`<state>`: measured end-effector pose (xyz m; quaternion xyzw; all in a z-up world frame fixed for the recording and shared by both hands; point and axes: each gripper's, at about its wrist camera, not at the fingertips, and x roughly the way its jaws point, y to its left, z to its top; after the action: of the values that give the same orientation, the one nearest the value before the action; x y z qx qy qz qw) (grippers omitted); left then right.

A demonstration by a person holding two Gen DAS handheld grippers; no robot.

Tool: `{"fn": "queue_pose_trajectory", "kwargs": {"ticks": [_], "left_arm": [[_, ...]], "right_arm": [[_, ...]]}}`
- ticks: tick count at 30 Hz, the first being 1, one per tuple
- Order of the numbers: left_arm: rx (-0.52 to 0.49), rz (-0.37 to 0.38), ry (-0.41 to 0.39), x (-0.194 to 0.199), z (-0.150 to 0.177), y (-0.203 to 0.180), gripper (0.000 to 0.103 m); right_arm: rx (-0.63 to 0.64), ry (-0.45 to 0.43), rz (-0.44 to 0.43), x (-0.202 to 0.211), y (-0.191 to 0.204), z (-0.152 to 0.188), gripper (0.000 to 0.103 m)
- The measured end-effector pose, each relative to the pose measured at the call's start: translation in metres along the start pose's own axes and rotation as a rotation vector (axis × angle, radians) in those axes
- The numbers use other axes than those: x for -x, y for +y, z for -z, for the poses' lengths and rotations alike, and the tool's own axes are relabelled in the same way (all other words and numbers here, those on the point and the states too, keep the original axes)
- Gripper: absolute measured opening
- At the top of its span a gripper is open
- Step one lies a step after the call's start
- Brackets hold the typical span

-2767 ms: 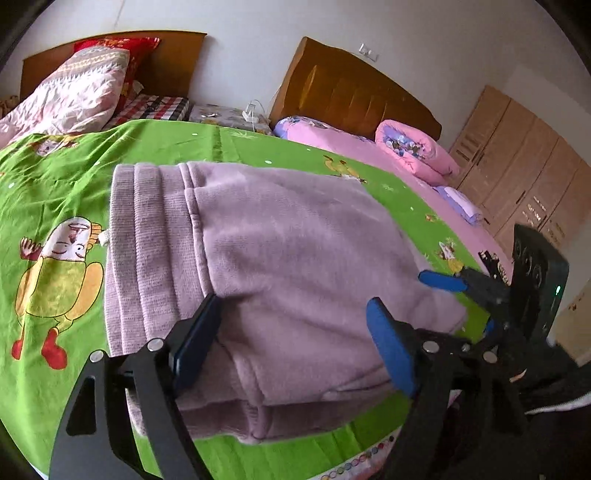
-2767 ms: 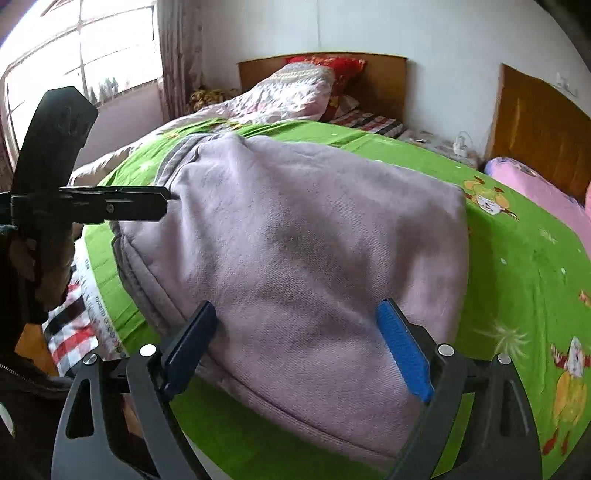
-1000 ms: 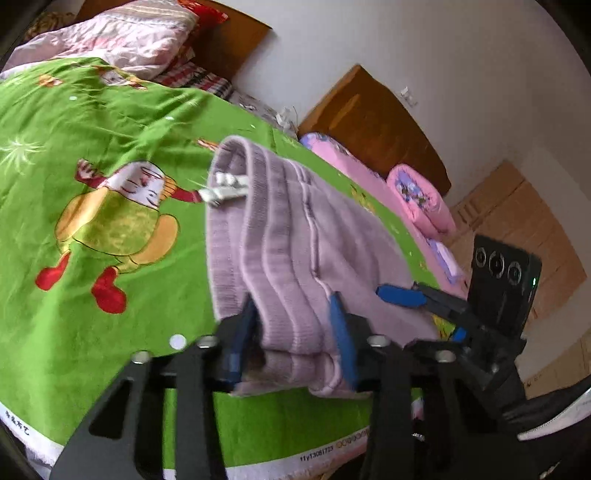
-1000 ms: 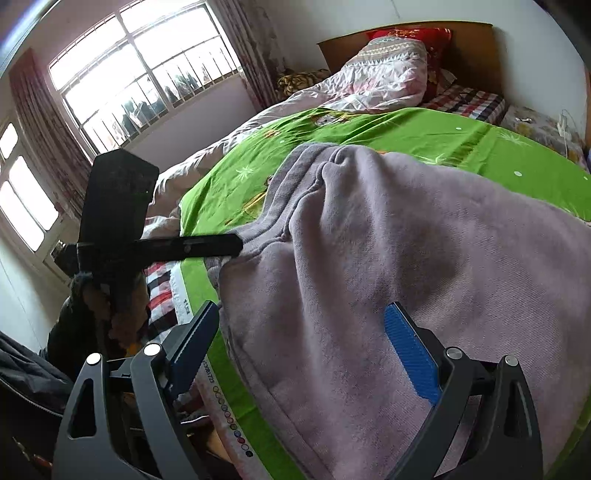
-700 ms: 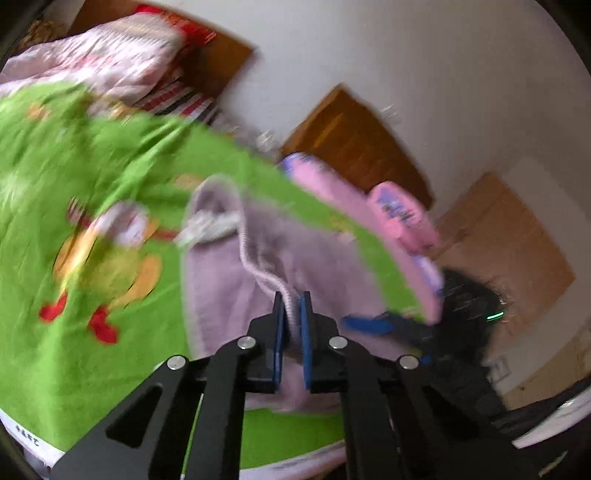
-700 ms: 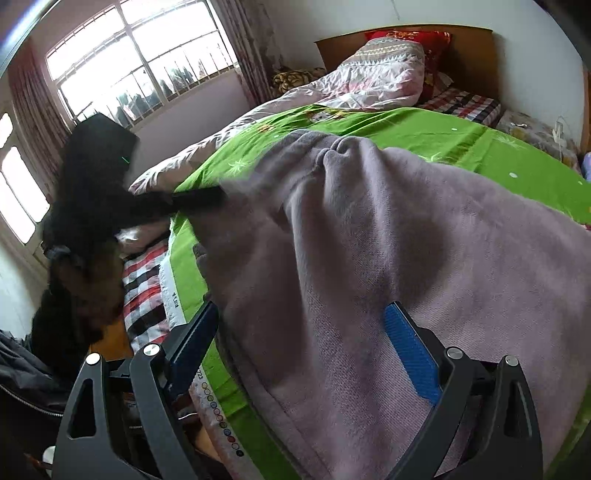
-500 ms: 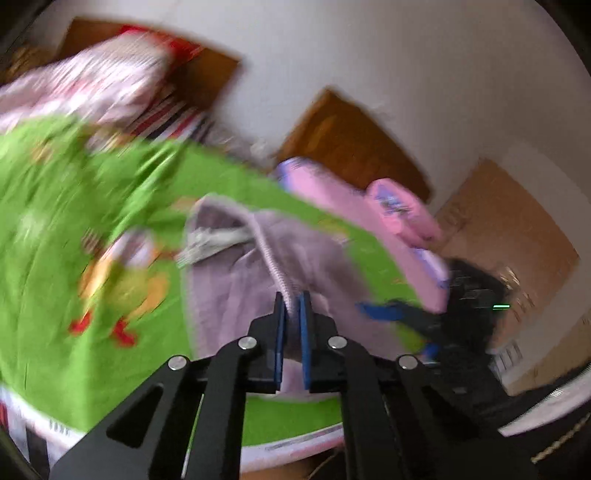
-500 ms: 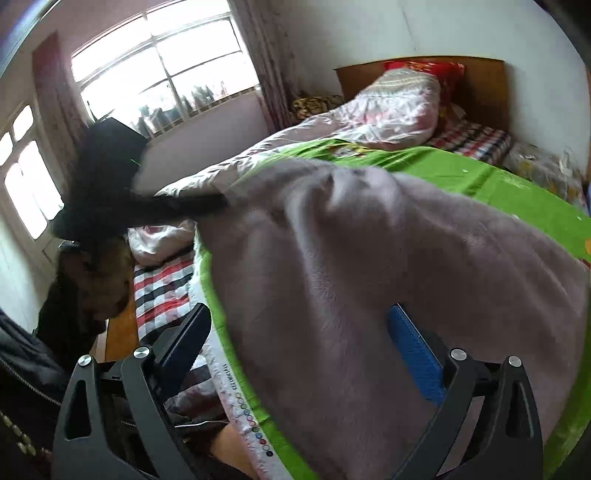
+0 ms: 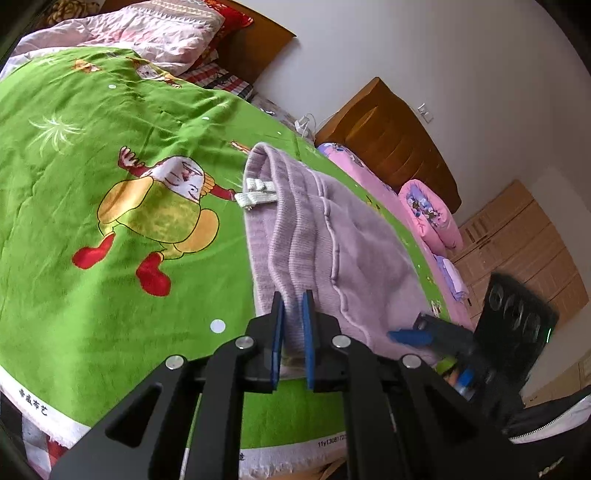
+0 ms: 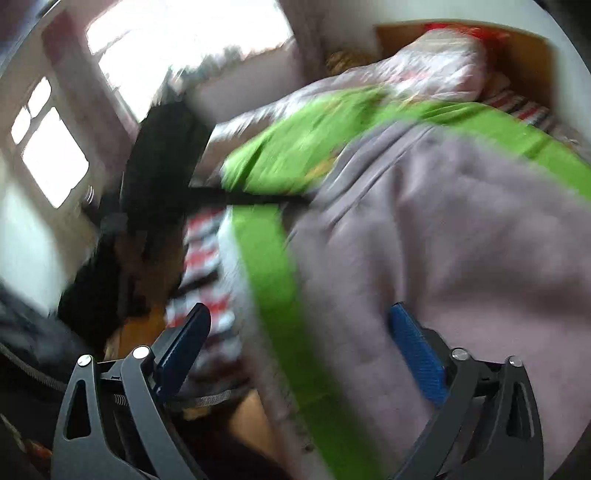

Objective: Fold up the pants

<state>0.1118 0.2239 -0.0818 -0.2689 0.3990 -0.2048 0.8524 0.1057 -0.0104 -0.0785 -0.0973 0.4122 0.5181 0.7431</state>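
Observation:
Lilac knit pants (image 9: 332, 240) lie folded on the green bedcover (image 9: 110, 147), their ribbed waistband and white drawstring (image 9: 256, 194) toward the left. My left gripper (image 9: 291, 295) is shut on the near edge of the waistband, with the fabric pinched between its blue pads. In the blurred right wrist view, my right gripper (image 10: 300, 312) is wide apart and still opening. The edge of the pants (image 10: 461, 240) and a strip of bedcover lie under its span, and neither pad presses on them. The right gripper's blue finger (image 9: 410, 336) shows at the pants' right edge.
Pink quilts and pillows (image 9: 147, 33) are piled at the wooden headboard. A second bed with pink bedding (image 9: 424, 206) and a wardrobe (image 9: 524, 236) stand to the right. The bed's near edge (image 9: 258, 454) is just below my grippers. Bright windows (image 10: 166, 48) are on the left.
My left gripper went from half open around the waistband to shut on it. The right gripper swung left toward the bed's edge, and its view is now blurred.

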Motion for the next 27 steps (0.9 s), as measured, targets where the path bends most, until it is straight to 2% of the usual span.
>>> {"fn": "queue_pose_trajectory", "kwargs": {"ticks": [2, 4, 5, 7, 9, 11, 13, 14, 17, 19, 21, 24, 25, 26, 27], "left_arm": [[-0.006, -0.015, 0.000, -0.001, 0.001, -0.002, 0.011], [-0.021, -0.048, -0.005, 0.002, -0.001, -0.005, 0.016], [-0.031, -0.084, -0.010, 0.003, -0.003, -0.008, 0.023], [-0.042, -0.163, -0.044, 0.013, -0.006, -0.017, 0.027], [-0.081, -0.145, -0.109, 0.029, -0.016, -0.035, 0.033], [-0.153, -0.073, -0.131, 0.034, -0.024, -0.062, 0.040], [-0.204, 0.009, -0.095, 0.023, -0.026, -0.080, 0.042], [-0.225, 0.052, -0.045, 0.008, -0.026, -0.087, 0.042], [-0.242, 0.052, 0.088, -0.033, -0.016, -0.084, 0.042], [-0.208, 0.041, 0.134, -0.050, -0.009, -0.070, 0.041], [-0.173, 0.044, 0.120, -0.050, -0.008, -0.052, 0.021], [-0.131, 0.045, 0.129, -0.044, -0.013, -0.041, 0.017], [-0.139, 0.032, 0.137, -0.043, -0.015, -0.043, 0.017], [-0.144, 0.022, 0.142, -0.042, -0.017, -0.046, 0.023], [-0.149, 0.020, 0.144, -0.040, -0.021, -0.054, 0.041]], "right_arm": [[0.074, 0.011, 0.048, 0.001, 0.012, 0.001, 0.099], [0.054, -0.022, 0.020, 0.013, 0.011, -0.005, 0.098], [0.051, -0.046, 0.008, 0.018, 0.010, -0.006, 0.098], [0.044, -0.069, 0.010, 0.020, 0.008, -0.010, 0.098], [0.040, -0.070, 0.019, 0.019, 0.009, -0.006, 0.098], [0.037, -0.063, 0.009, 0.013, 0.009, -0.005, 0.098], [0.040, -0.059, 0.012, 0.009, 0.011, -0.005, 0.098], [0.045, -0.055, 0.017, 0.007, 0.012, -0.005, 0.098], [0.049, -0.038, 0.025, 0.005, 0.013, -0.005, 0.099], [0.051, -0.004, -0.009, 0.002, 0.014, 0.001, 0.099], [0.072, -0.008, -0.036, 0.010, 0.017, 0.006, 0.099], [0.071, -0.042, -0.068, 0.035, 0.007, 0.007, 0.099], [0.076, -0.065, -0.044, 0.047, 0.001, 0.006, 0.099], [0.070, -0.099, 0.019, 0.064, -0.011, 0.003, 0.099], [0.053, -0.120, 0.068, 0.075, -0.022, 0.002, 0.099]]}}
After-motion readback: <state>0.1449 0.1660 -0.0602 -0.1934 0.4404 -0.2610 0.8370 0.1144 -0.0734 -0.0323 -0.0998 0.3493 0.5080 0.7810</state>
